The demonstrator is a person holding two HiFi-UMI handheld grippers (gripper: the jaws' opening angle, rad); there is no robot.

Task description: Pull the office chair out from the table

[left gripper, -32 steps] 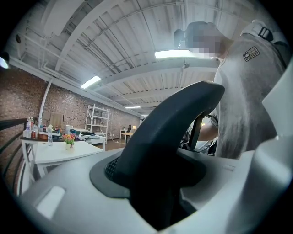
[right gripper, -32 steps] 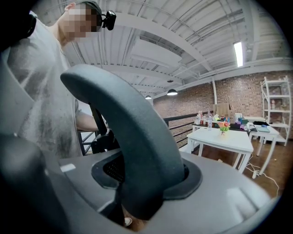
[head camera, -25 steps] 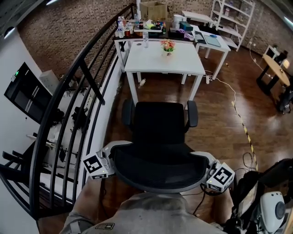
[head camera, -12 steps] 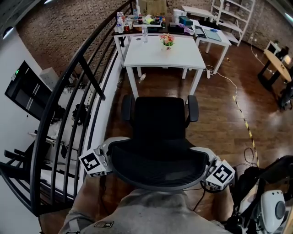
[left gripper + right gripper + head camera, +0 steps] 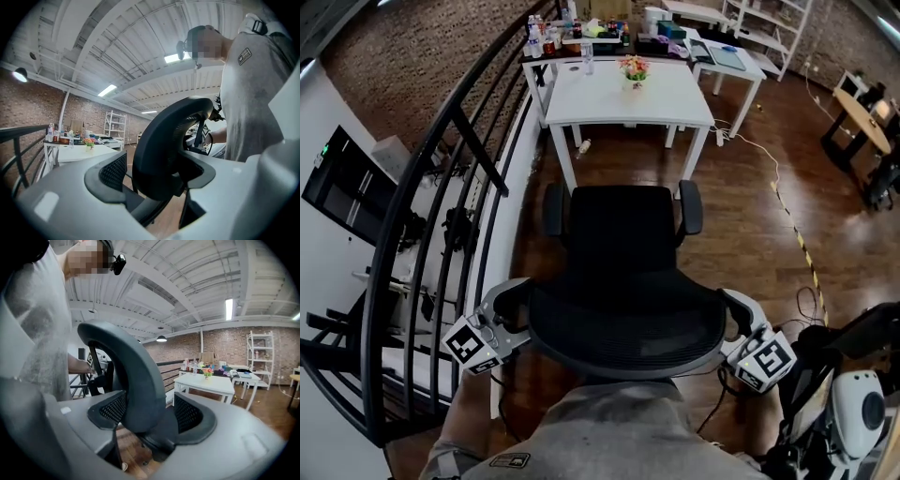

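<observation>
The black mesh office chair [image 5: 623, 234] stands on the wood floor, well back from the white table [image 5: 656, 98]. Its curved backrest top [image 5: 623, 328] is right in front of me. My left gripper [image 5: 512, 300] straddles the backrest's left edge [image 5: 164, 145], and my right gripper [image 5: 734, 311] straddles the right edge [image 5: 136, 380]. Both pairs of jaws are opening. In each gripper view the rim sits between the mesh pads, with a gap showing beside it. A small flower pot [image 5: 631, 68] sits on the table.
A black stair railing [image 5: 441, 187] runs close along the chair's left. Behind the white table stands a cluttered table [image 5: 591, 37]. A cable and striped floor tape [image 5: 797, 244] lie to the right. Dark gear with a white device [image 5: 858, 422] sits at lower right.
The chair has rolled farther from the table, toward me. Both grippers have shifted outward and down along the backrest's ends, and their jaws stand wider than before.
</observation>
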